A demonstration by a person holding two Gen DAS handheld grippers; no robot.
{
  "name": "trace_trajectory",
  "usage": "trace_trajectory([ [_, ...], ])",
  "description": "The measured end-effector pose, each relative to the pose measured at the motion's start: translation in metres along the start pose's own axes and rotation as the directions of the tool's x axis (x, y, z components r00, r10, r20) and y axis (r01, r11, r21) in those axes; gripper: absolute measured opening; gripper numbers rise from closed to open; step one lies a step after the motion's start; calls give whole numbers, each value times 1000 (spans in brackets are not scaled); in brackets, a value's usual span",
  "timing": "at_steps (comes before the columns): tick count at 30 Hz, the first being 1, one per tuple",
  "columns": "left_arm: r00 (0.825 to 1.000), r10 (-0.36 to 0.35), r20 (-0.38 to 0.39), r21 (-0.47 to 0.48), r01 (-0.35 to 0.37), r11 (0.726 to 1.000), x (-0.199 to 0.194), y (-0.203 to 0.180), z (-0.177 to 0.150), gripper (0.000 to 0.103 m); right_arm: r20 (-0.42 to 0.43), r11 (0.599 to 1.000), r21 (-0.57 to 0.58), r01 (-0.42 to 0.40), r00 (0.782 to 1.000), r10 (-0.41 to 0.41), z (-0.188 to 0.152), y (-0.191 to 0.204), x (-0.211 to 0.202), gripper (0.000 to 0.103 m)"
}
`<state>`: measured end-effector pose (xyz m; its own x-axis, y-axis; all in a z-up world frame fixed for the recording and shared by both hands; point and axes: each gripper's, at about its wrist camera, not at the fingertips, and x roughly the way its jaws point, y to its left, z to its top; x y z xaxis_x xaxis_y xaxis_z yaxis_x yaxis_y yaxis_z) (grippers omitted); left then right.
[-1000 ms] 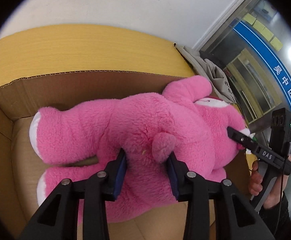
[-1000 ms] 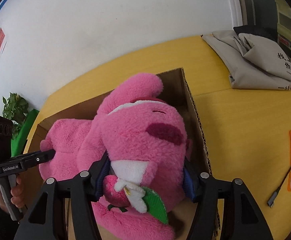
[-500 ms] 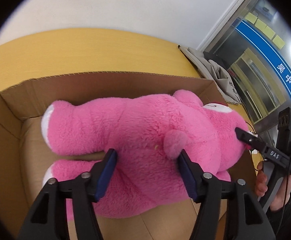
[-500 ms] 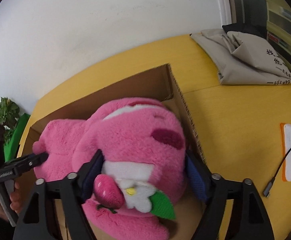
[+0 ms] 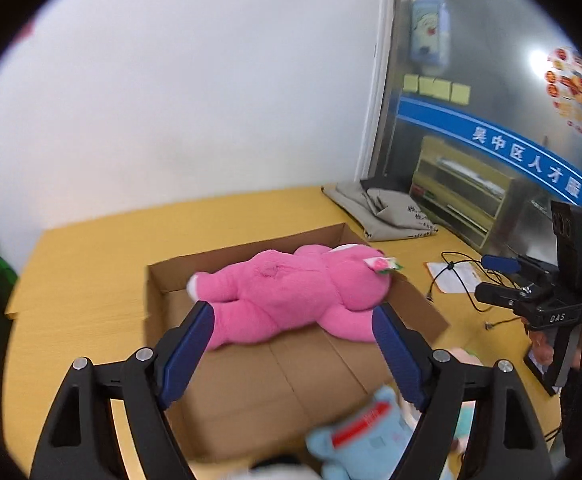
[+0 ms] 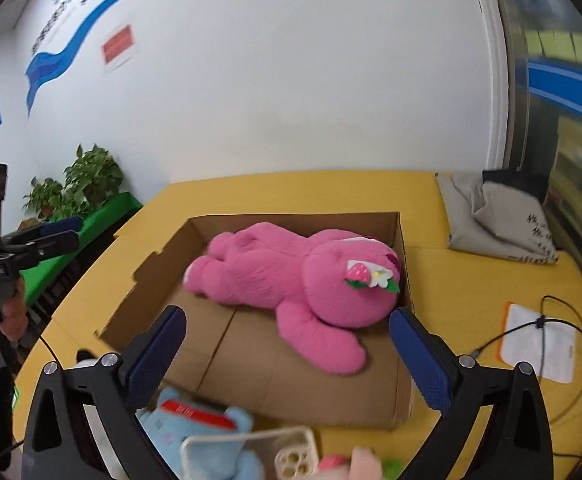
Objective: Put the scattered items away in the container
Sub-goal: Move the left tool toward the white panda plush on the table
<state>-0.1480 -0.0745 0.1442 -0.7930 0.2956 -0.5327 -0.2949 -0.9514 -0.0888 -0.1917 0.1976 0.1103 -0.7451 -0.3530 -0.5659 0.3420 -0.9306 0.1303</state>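
White wall, yellow table (image 6: 471, 276); left gripper (image 5: 291, 350) and right gripper (image 6: 287, 352) have both let go and backed off, jaws spread wide, so the pink plush bear (image 6: 291, 276) now lies mid-frame inside the cardboard box (image 6: 251, 360); blue plush (image 6: 195, 424) and phone case (image 6: 251, 452) wait at bottom edge.

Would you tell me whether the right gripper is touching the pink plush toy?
Apart. In the right wrist view, the right gripper stands wide open, with bare cardboard box floor between its fingers and the pink plush toy.
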Motion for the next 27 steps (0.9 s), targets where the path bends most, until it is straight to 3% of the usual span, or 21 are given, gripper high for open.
trace_trajectory([
  [4, 998, 56, 35, -7, -56, 998, -53, -20, -32, 82, 48, 993, -56, 102, 994, -99, -24, 37, -46, 103],
  [7, 995, 83, 50, -33, -81, 996, -70, -41, -57, 82, 36, 990, -55, 129, 991, -127, -44, 55, -56, 103],
  [11, 995, 91, 36, -51, -89, 995, -70, -67, -89, 82, 7, 978, -69, 196, 981, -196, -77, 71, -62, 103],
  [16, 998, 61, -8, -93, -62, 994, -62, -80, -113, 82, -16, 976, -70, 205, 978, -206, -107, 76, -69, 103],
  [27, 998, 58, -7, -117, -59, 991, -55, -88, -126, 82, -8, 967, -40, 250, 968, -250, -125, 71, -81, 103],
])
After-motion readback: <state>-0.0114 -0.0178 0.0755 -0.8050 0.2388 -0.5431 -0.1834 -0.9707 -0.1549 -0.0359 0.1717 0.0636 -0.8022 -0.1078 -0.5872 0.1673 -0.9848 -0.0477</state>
